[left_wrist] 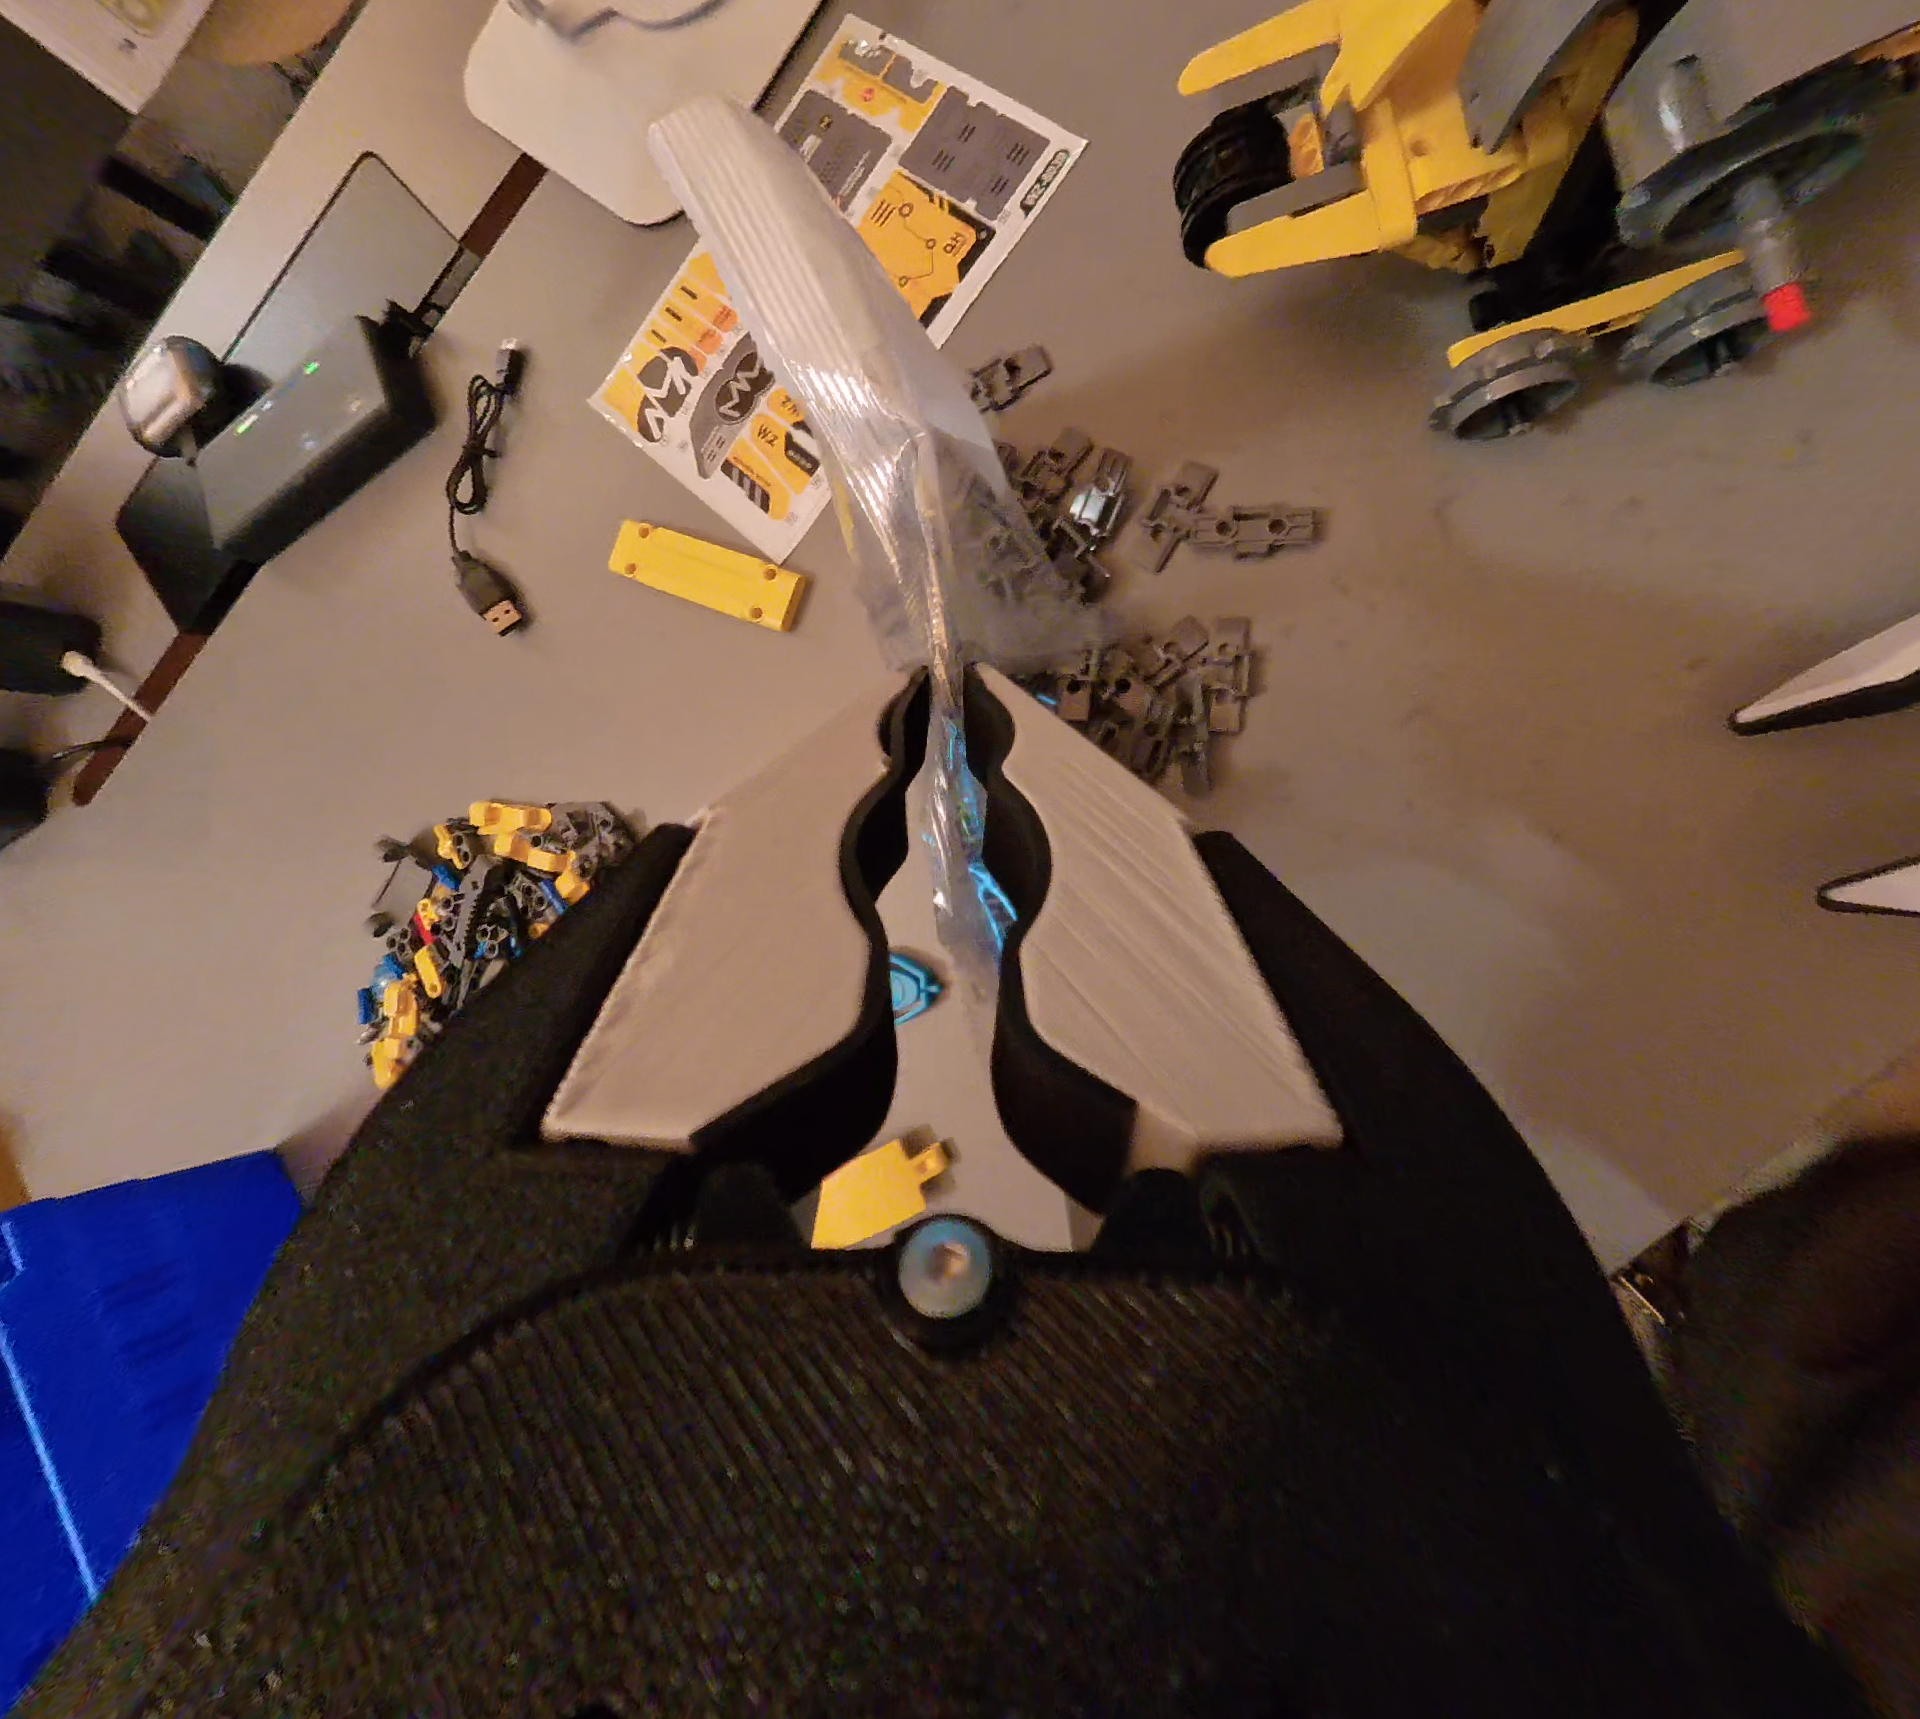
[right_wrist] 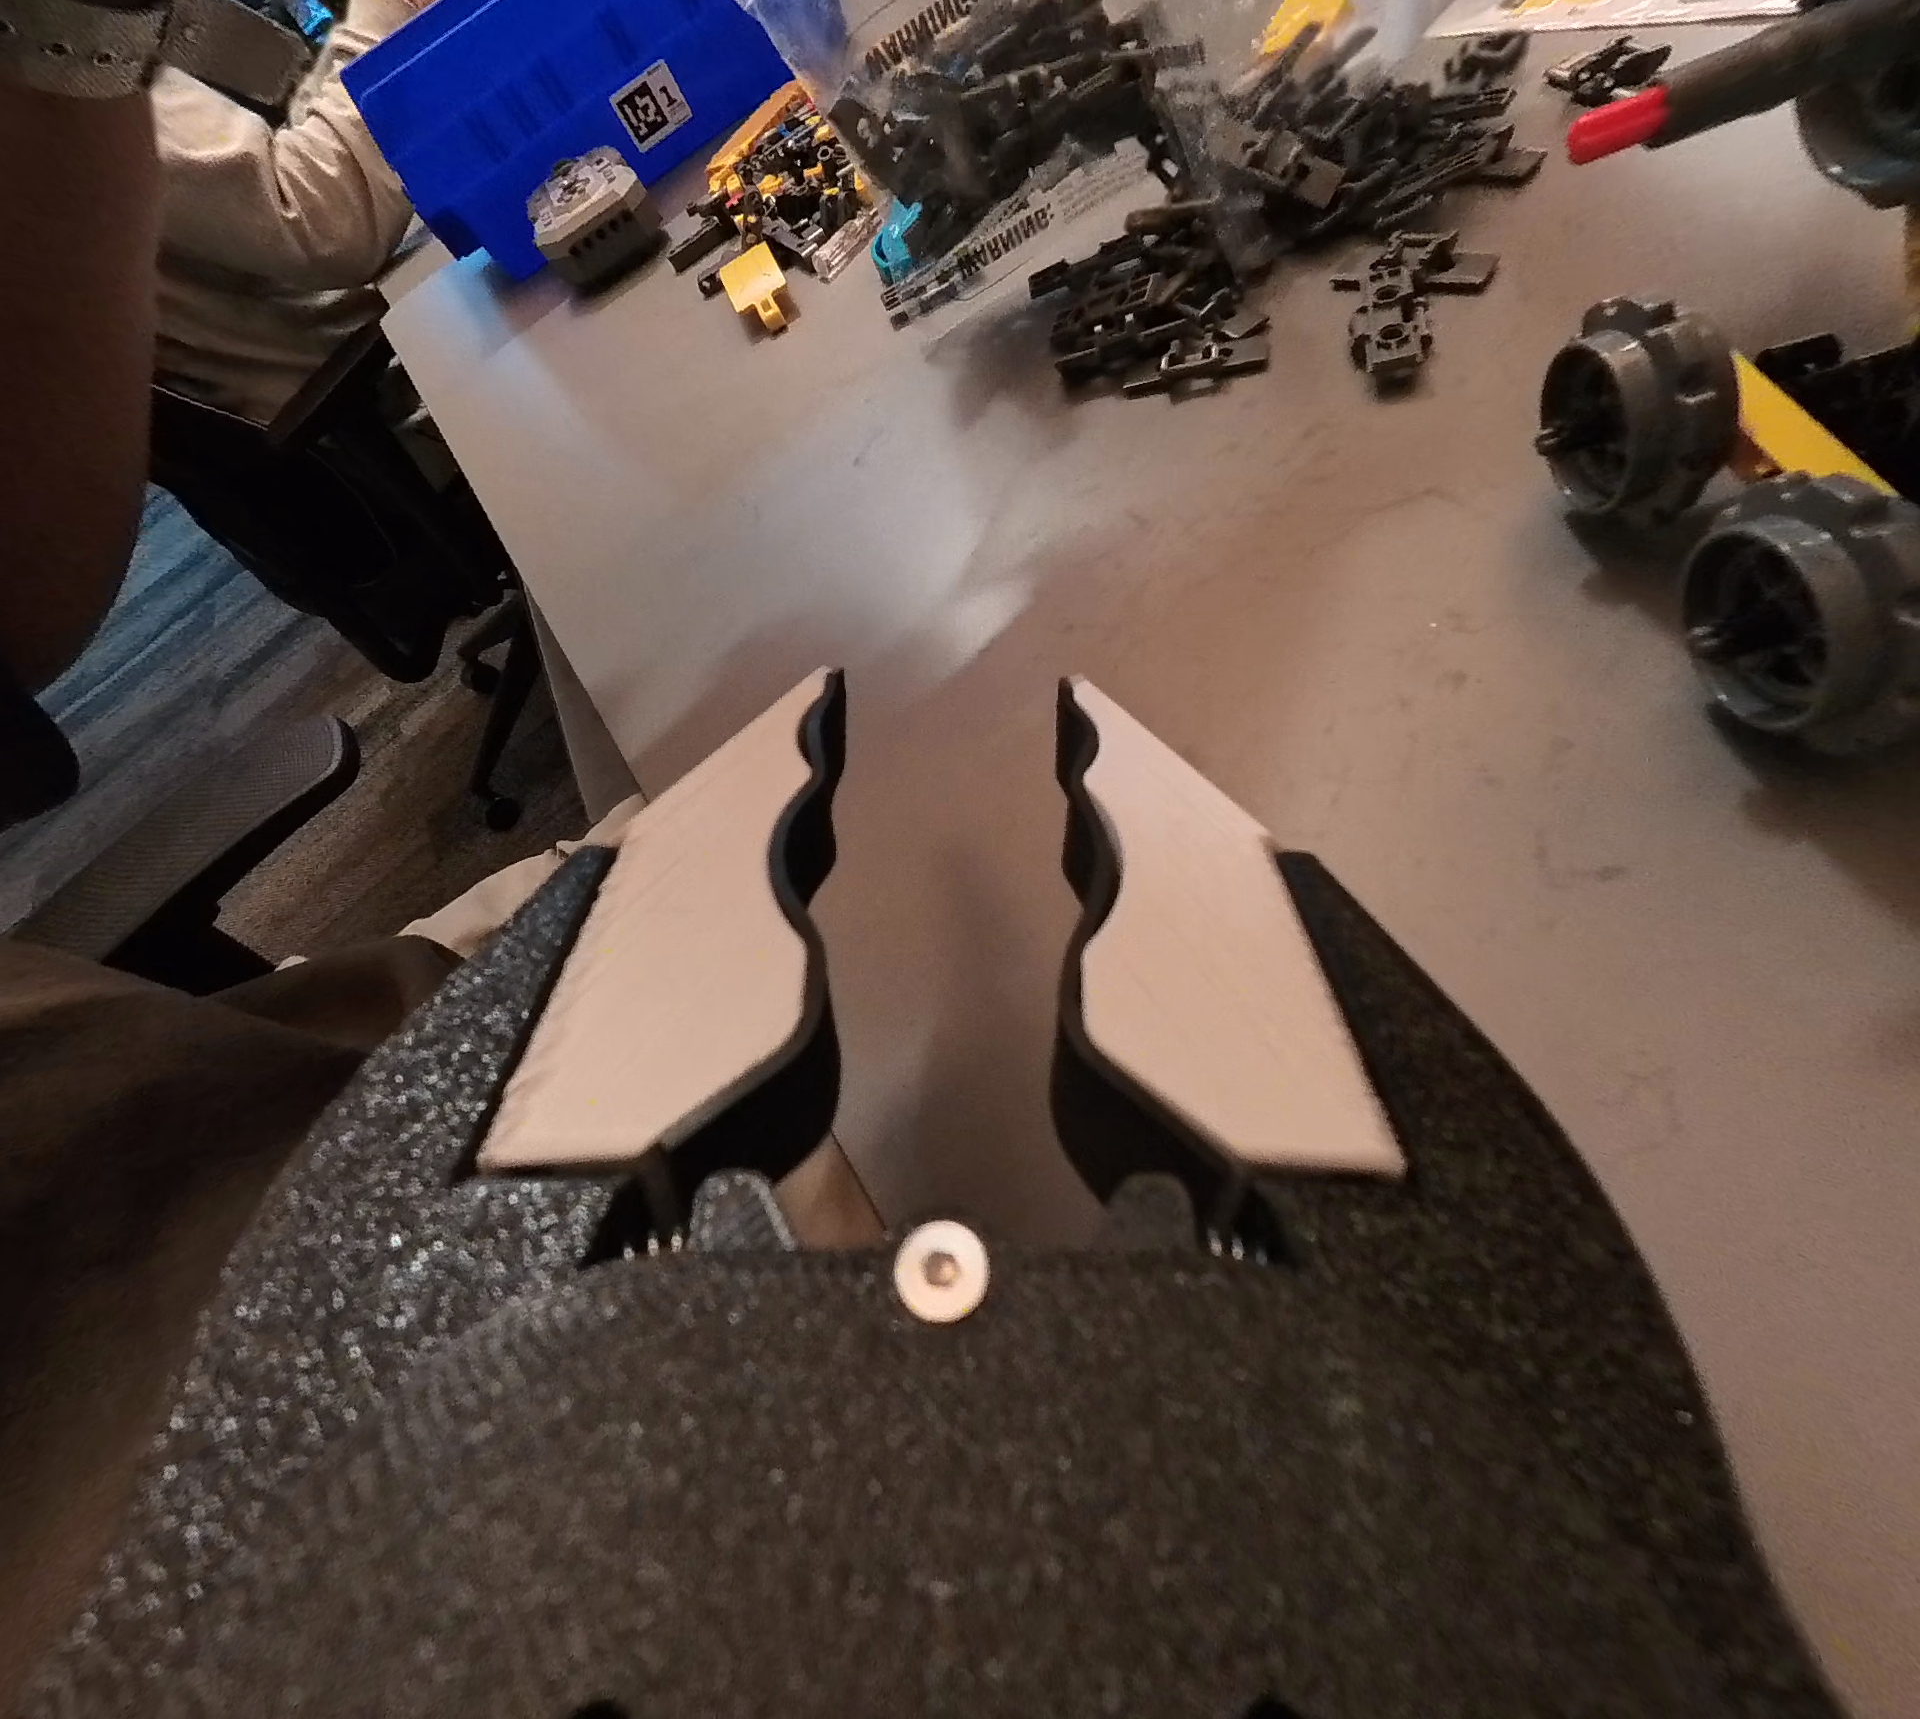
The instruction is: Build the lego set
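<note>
Clear plastic bag hangs pinched by its corner in the left gripper, clenched tight, held above the table so dark grey pieces lie heaped beneath its mouth. Some pieces seem to remain inside, though the film blurs that. Right gripper hovers low over bare table, released and holding nothing, near loose grey wheels.
</note>
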Action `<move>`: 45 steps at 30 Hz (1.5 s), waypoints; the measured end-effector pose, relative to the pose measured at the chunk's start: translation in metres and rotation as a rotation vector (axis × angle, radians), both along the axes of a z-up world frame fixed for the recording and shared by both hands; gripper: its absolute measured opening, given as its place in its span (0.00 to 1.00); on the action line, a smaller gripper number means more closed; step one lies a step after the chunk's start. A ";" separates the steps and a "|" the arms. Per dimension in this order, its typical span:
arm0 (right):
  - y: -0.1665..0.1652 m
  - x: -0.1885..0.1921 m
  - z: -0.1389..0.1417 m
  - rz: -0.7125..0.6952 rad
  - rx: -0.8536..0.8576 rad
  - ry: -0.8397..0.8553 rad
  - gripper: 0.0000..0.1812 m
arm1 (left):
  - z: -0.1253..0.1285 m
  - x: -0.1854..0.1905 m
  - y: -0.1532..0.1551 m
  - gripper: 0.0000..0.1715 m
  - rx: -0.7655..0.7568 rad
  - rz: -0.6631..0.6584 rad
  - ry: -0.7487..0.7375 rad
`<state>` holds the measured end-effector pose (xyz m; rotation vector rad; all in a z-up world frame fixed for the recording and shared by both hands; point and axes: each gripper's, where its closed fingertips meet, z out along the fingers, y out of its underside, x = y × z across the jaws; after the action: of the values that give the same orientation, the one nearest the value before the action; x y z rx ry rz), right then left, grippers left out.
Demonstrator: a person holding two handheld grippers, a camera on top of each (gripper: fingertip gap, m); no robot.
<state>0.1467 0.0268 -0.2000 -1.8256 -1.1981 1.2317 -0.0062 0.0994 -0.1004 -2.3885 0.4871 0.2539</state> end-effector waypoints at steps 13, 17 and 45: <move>0.000 0.000 0.000 0.002 -0.008 0.001 0.22 | 0.006 0.000 0.000 0.02 -0.180 -0.048 0.104; 0.000 0.000 0.000 0.001 -0.009 0.004 0.22 | 0.017 0.004 -0.001 0.03 -0.210 -0.067 0.073; 0.000 0.000 0.001 -0.002 -0.013 0.015 0.22 | -0.032 0.039 0.004 0.17 -0.093 -0.131 0.002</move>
<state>0.1469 0.0272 -0.1988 -1.8239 -1.1823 1.2526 0.0331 0.1034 -0.1324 -2.4338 0.6659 0.1781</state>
